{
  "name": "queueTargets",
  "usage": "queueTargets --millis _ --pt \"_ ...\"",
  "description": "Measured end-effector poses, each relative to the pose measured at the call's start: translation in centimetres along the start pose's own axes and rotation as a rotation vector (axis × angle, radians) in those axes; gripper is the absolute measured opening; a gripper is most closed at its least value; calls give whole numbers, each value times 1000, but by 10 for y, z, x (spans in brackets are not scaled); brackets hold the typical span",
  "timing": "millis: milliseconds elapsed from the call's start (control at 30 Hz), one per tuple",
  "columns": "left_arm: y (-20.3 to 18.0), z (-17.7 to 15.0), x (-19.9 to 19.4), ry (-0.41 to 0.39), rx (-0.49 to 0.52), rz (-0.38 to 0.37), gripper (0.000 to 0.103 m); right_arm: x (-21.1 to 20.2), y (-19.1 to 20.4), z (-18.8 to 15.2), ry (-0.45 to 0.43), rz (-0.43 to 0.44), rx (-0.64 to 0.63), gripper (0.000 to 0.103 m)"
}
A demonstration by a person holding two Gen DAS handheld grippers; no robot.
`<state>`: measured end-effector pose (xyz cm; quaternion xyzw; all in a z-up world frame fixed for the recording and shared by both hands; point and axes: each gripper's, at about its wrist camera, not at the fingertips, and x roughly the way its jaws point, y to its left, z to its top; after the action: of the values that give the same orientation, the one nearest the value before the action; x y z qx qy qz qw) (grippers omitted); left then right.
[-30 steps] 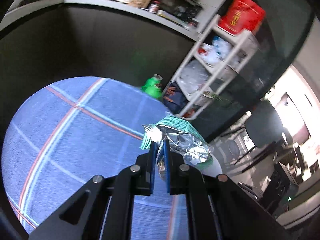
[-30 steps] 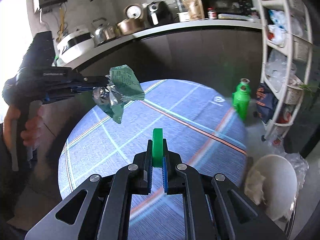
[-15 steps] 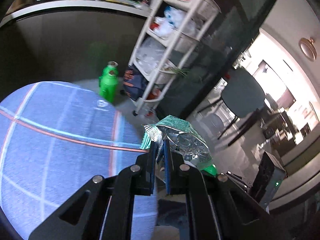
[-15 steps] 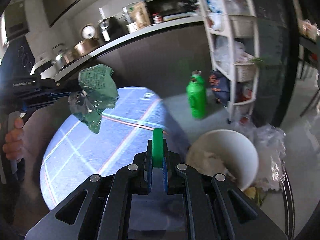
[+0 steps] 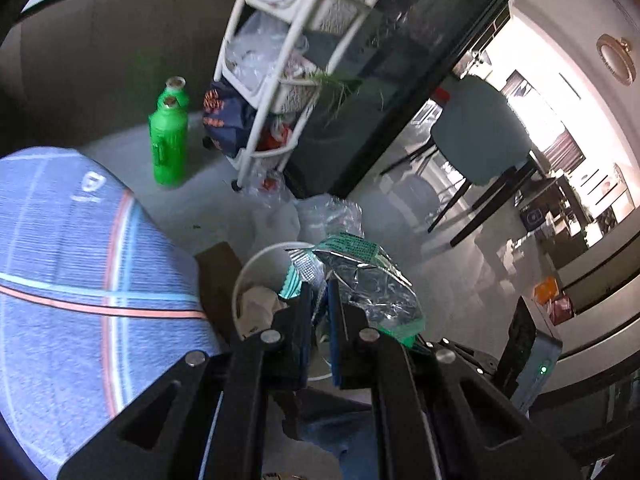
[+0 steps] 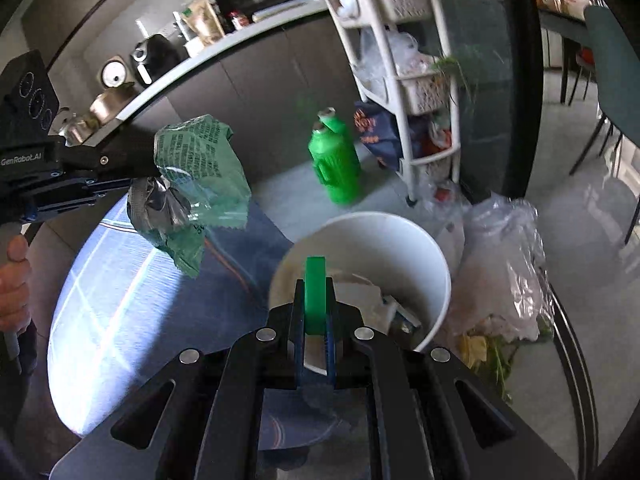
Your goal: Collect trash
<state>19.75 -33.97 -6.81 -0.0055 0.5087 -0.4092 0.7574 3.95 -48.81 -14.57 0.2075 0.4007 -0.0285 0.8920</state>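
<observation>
The bin (image 6: 360, 248) stands on the floor just beside the round table's (image 6: 120, 300) edge, with paper scraps inside it. A filled plastic bag (image 6: 504, 264) leans against the bin's right side. Behind the bin stands a bottle (image 6: 336, 164) — and to its right a shelf rack (image 6: 404, 80) with a snack bag (image 6: 372, 128) at its foot. A counter (image 6: 192, 64) with kitchen appliances runs along the back — a chair (image 5: 480, 136) stands well off to the right.

Bin (image 5: 256, 264) half hidden behind wrapper (image 5: 360, 280) and fingers (image 5: 304, 320); green bottle (image 6: 336, 164) smeared double by blur; print on wrapper unreadable; worktop (image 5: 60, 260) cut off at left edge.
</observation>
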Motion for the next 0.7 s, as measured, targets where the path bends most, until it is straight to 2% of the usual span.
queueTargets --millis 133,200,233,267,300,333,367,400,433,500,633,700 --pt "-1 1 29 33 9 11 10 22 -14 -2 35 0 7 7" --pt "-1 1 40 44 17 23 15 30 -17 -2 45 -4 3 8" --pt "-1 1 43 45 17 36 19 35 -19 -3 49 -6 3 17" --pt "-1 2 46 42 19 47 31 40 -22 -4 58 -6 5 29" --pt "0 2 49 36 20 61 49 44 -24 -5 65 -6 3 55" --pt "2 2 50 22 18 73 58 47 -25 -7 68 -13 -12 66" --pt "1 3 49 8 18 84 72 48 -24 -8 62 -19 -29 66" --pt "2 3 48 -11 18 98 82 48 -23 -9 58 -24 -41 68" --pt "3 3 46 -33 19 116 86 49 -22 -10 56 -25 -52 76" --pt "5 4 42 -64 17 148 97 48 -21 -13 45 -19 -57 83" --pt "8 4 28 -113 1 175 99 44 -18 -13 30 -14 -62 95" --pt "10 2 21 -125 -19 182 99 43 -16 -12 29 -12 -63 94"
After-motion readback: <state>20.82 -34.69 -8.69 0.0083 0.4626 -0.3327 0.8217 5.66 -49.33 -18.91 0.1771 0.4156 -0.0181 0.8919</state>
